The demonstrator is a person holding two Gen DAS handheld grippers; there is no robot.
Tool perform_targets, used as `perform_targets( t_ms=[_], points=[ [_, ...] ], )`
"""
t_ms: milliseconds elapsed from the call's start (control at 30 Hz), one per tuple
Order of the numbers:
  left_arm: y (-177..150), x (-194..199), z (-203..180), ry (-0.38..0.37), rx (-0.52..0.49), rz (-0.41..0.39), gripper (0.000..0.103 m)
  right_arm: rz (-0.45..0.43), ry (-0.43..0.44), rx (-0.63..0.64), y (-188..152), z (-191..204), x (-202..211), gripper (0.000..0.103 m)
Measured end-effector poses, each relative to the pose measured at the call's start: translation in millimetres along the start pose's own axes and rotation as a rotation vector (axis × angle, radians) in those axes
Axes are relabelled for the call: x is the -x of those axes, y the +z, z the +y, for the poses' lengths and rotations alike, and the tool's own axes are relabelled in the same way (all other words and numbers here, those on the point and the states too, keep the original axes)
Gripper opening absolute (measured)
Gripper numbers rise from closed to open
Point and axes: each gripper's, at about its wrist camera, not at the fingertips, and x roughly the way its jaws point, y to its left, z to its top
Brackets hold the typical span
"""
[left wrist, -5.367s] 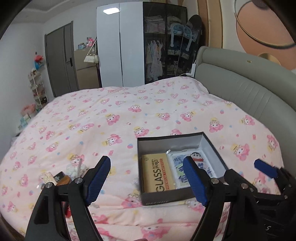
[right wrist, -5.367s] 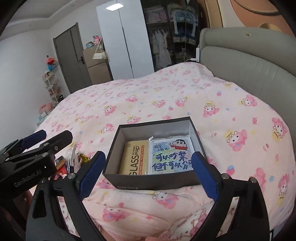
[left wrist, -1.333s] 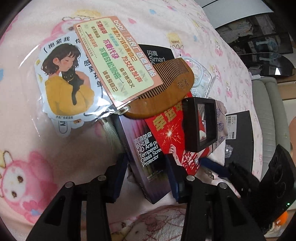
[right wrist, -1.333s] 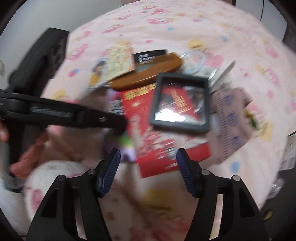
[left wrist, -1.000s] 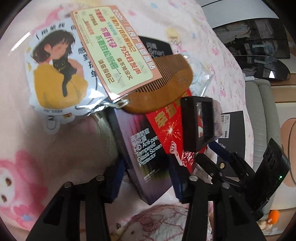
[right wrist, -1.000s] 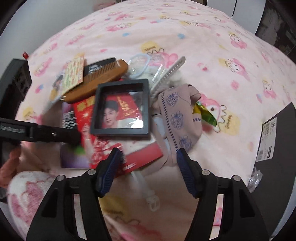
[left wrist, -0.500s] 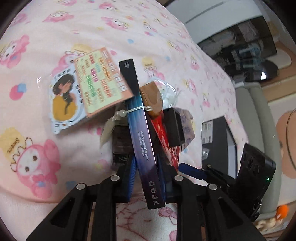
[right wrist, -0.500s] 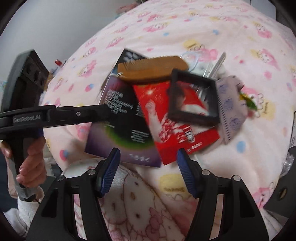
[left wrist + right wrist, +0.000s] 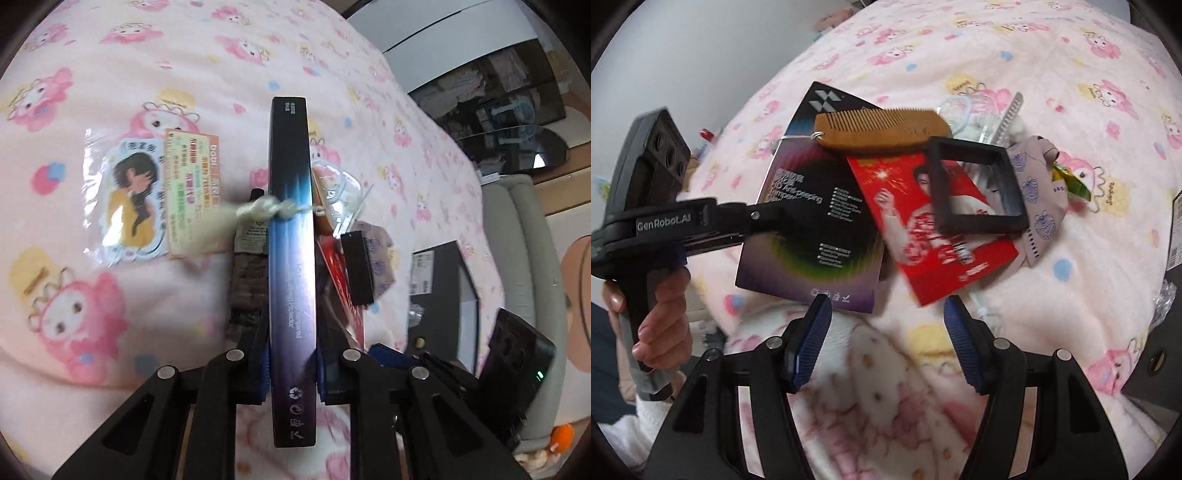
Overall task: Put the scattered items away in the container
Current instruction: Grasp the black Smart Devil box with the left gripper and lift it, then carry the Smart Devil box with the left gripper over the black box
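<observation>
My left gripper (image 9: 291, 373) is shut on the dark purple screen-protector box (image 9: 291, 258), held on edge above the pink bedspread; the box (image 9: 812, 229) shows flat-on in the right wrist view, tilted up. A wooden comb (image 9: 882, 129) with a tassel cord rests on its far end. A red packet (image 9: 934, 229) and a black frame (image 9: 975, 188) lean against it. My right gripper (image 9: 886, 332) is open and empty, just below the pile. The dark container (image 9: 447, 295) lies to the right.
A girl sticker sheet (image 9: 129, 199) and a green-orange card (image 9: 192, 188) lie left of the box. A lilac pouch (image 9: 1038, 192), a clear ring (image 9: 956, 107) and a white clip (image 9: 1008, 118) lie beyond the frame. A grey headboard (image 9: 524, 258) is at right.
My left gripper closed on the screen-protector box and lifted it on edge, raising the comb, red packet and frame with it. My right gripper stayed open near the pile.
</observation>
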Motion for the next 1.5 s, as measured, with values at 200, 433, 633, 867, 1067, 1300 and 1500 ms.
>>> perform_targets(
  t_ms=[200, 433, 633, 867, 1067, 1300, 1500],
  points=[
    [-15.3, 20.4, 14.7, -0.045, 0.069, -0.026, 0.016, 0.012, 0.134, -0.012, -0.6, 10.8, -6.0, 0.069],
    [-26.8, 51.6, -6.9, -0.063, 0.05, -0.097, 0.015, -0.039, 0.179, -0.002, 2.2, 23.3, 14.6, 0.071],
    [-35.7, 57.4, -55.2, -0.19, -0.054, -0.08, 0.015, -0.117, 0.217, -0.044, -23.9, 0.0, 64.7, 0.071],
    [-60.1, 8.2, -137.8, -0.308, -0.225, 0.075, 0.015, -0.228, 0.211, -0.127, -61.9, -63.4, 139.4, 0.073],
    [-76.7, -55.6, -220.1, -0.345, -0.335, 0.181, 0.016, -0.304, 0.191, -0.196, -89.7, -124.1, 193.4, 0.066],
    [-73.9, -148.4, -302.6, -0.324, -0.382, 0.283, 0.015, -0.328, 0.02, -0.223, -88.6, -209.8, 237.1, 0.06],
    [-70.5, -222.2, -327.6, -0.278, -0.338, 0.374, 0.018, -0.352, 0.054, -0.388, -99.5, -283.3, 226.5, 0.06]
  ],
)
